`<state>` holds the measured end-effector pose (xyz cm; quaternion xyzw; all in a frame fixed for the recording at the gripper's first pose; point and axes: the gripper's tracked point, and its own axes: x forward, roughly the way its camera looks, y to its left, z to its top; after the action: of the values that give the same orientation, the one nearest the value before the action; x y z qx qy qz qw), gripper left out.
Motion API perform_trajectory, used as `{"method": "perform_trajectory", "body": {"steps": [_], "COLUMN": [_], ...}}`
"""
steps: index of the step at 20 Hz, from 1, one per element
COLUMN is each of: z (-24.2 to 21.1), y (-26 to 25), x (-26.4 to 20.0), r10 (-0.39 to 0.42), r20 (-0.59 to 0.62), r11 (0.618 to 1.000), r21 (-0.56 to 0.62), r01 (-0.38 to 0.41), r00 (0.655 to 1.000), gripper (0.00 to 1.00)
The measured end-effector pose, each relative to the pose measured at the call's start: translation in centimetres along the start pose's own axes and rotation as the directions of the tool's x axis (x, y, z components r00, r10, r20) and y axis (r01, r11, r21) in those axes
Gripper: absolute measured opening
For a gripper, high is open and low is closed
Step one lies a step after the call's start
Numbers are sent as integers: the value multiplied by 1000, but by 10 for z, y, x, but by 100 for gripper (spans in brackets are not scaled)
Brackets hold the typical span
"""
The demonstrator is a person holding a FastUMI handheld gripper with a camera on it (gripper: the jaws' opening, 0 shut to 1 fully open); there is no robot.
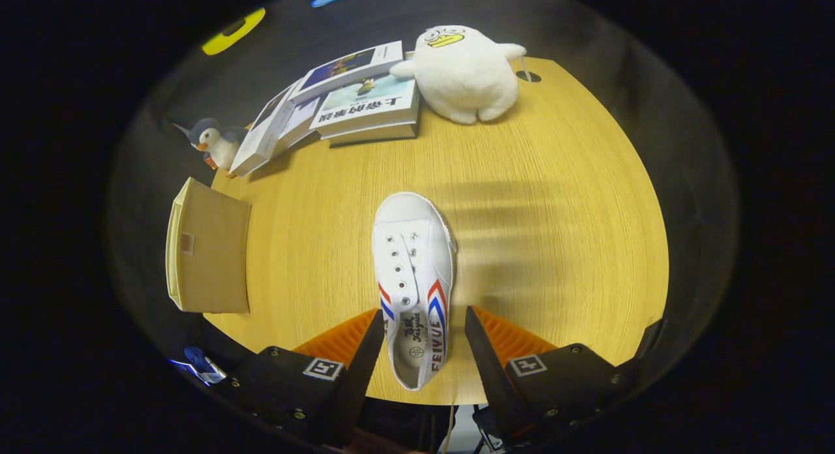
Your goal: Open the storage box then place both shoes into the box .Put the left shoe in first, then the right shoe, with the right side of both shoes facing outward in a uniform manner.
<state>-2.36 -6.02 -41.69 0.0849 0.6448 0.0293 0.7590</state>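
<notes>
My gripper (423, 323) hangs over the near edge of the wooden table (554, 245) with its fingers spread apart, and the heel end of a white canvas shoe (413, 271) lies in the gap between them; I cannot tell whether either finger touches it. The shoe points away from me, laceless, with red and blue chevrons on each side, and I can read "FEIWUE" printed along its inner lining. Off to the left, at the table's edge, stands the tan storage box (207, 246), its lid closed so I see nothing of what it holds. Farther back lies a loose stack of books (339, 98), one cover in Chinese characters. A small penguin toy (214, 143) stands left of them, and a white duck plush (464, 72) sits against their right side.
</notes>
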Motion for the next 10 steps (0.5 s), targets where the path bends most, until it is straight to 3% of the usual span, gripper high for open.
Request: {"method": "perform_trajectory", "body": {"steps": [6, 10], "z": [-18, -18], "y": [-14, -14], "x": [38, 56], "r10": [-13, -35], "r20": [-90, -108], "r11": [1000, 998], "r21": [22, -54], "r01": [15, 29], "r00": [996, 994], "gripper": [77, 70]}}
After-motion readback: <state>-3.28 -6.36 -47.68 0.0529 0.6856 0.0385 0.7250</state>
